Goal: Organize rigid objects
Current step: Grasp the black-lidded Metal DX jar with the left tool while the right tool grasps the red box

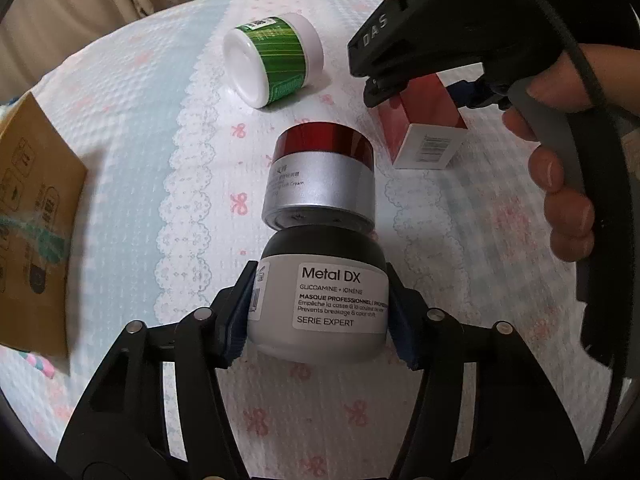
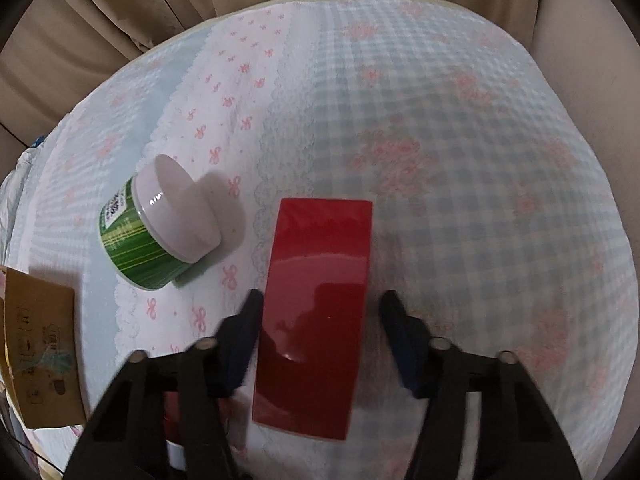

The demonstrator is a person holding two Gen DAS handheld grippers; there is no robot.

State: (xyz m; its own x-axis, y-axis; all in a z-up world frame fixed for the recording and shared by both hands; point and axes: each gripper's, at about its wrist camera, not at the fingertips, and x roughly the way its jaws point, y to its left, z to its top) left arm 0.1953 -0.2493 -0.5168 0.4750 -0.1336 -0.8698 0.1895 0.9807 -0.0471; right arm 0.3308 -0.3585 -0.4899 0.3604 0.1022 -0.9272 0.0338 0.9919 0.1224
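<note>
My left gripper (image 1: 320, 312) is shut on a white Metal DX jar (image 1: 320, 304) with a black lid, lying on its side between the blue pads. Just beyond it lies a silver jar with a red lid (image 1: 324, 180), touching its lid end. A green-banded white jar (image 1: 276, 64) lies on its side farther back; it also shows in the right wrist view (image 2: 160, 228). My right gripper (image 2: 320, 308) is open, its fingers on either side of a red box (image 2: 316, 304) lying flat, not clamped. The red box (image 1: 424, 120) also shows in the left wrist view beneath the right gripper (image 1: 472, 92).
A brown cardboard box (image 1: 36, 220) stands at the left edge, also in the right wrist view (image 2: 36, 352). The surface is a quilted cover (image 2: 460, 200) with pink bows and blue checks. Beige curtains (image 2: 120, 20) hang behind it.
</note>
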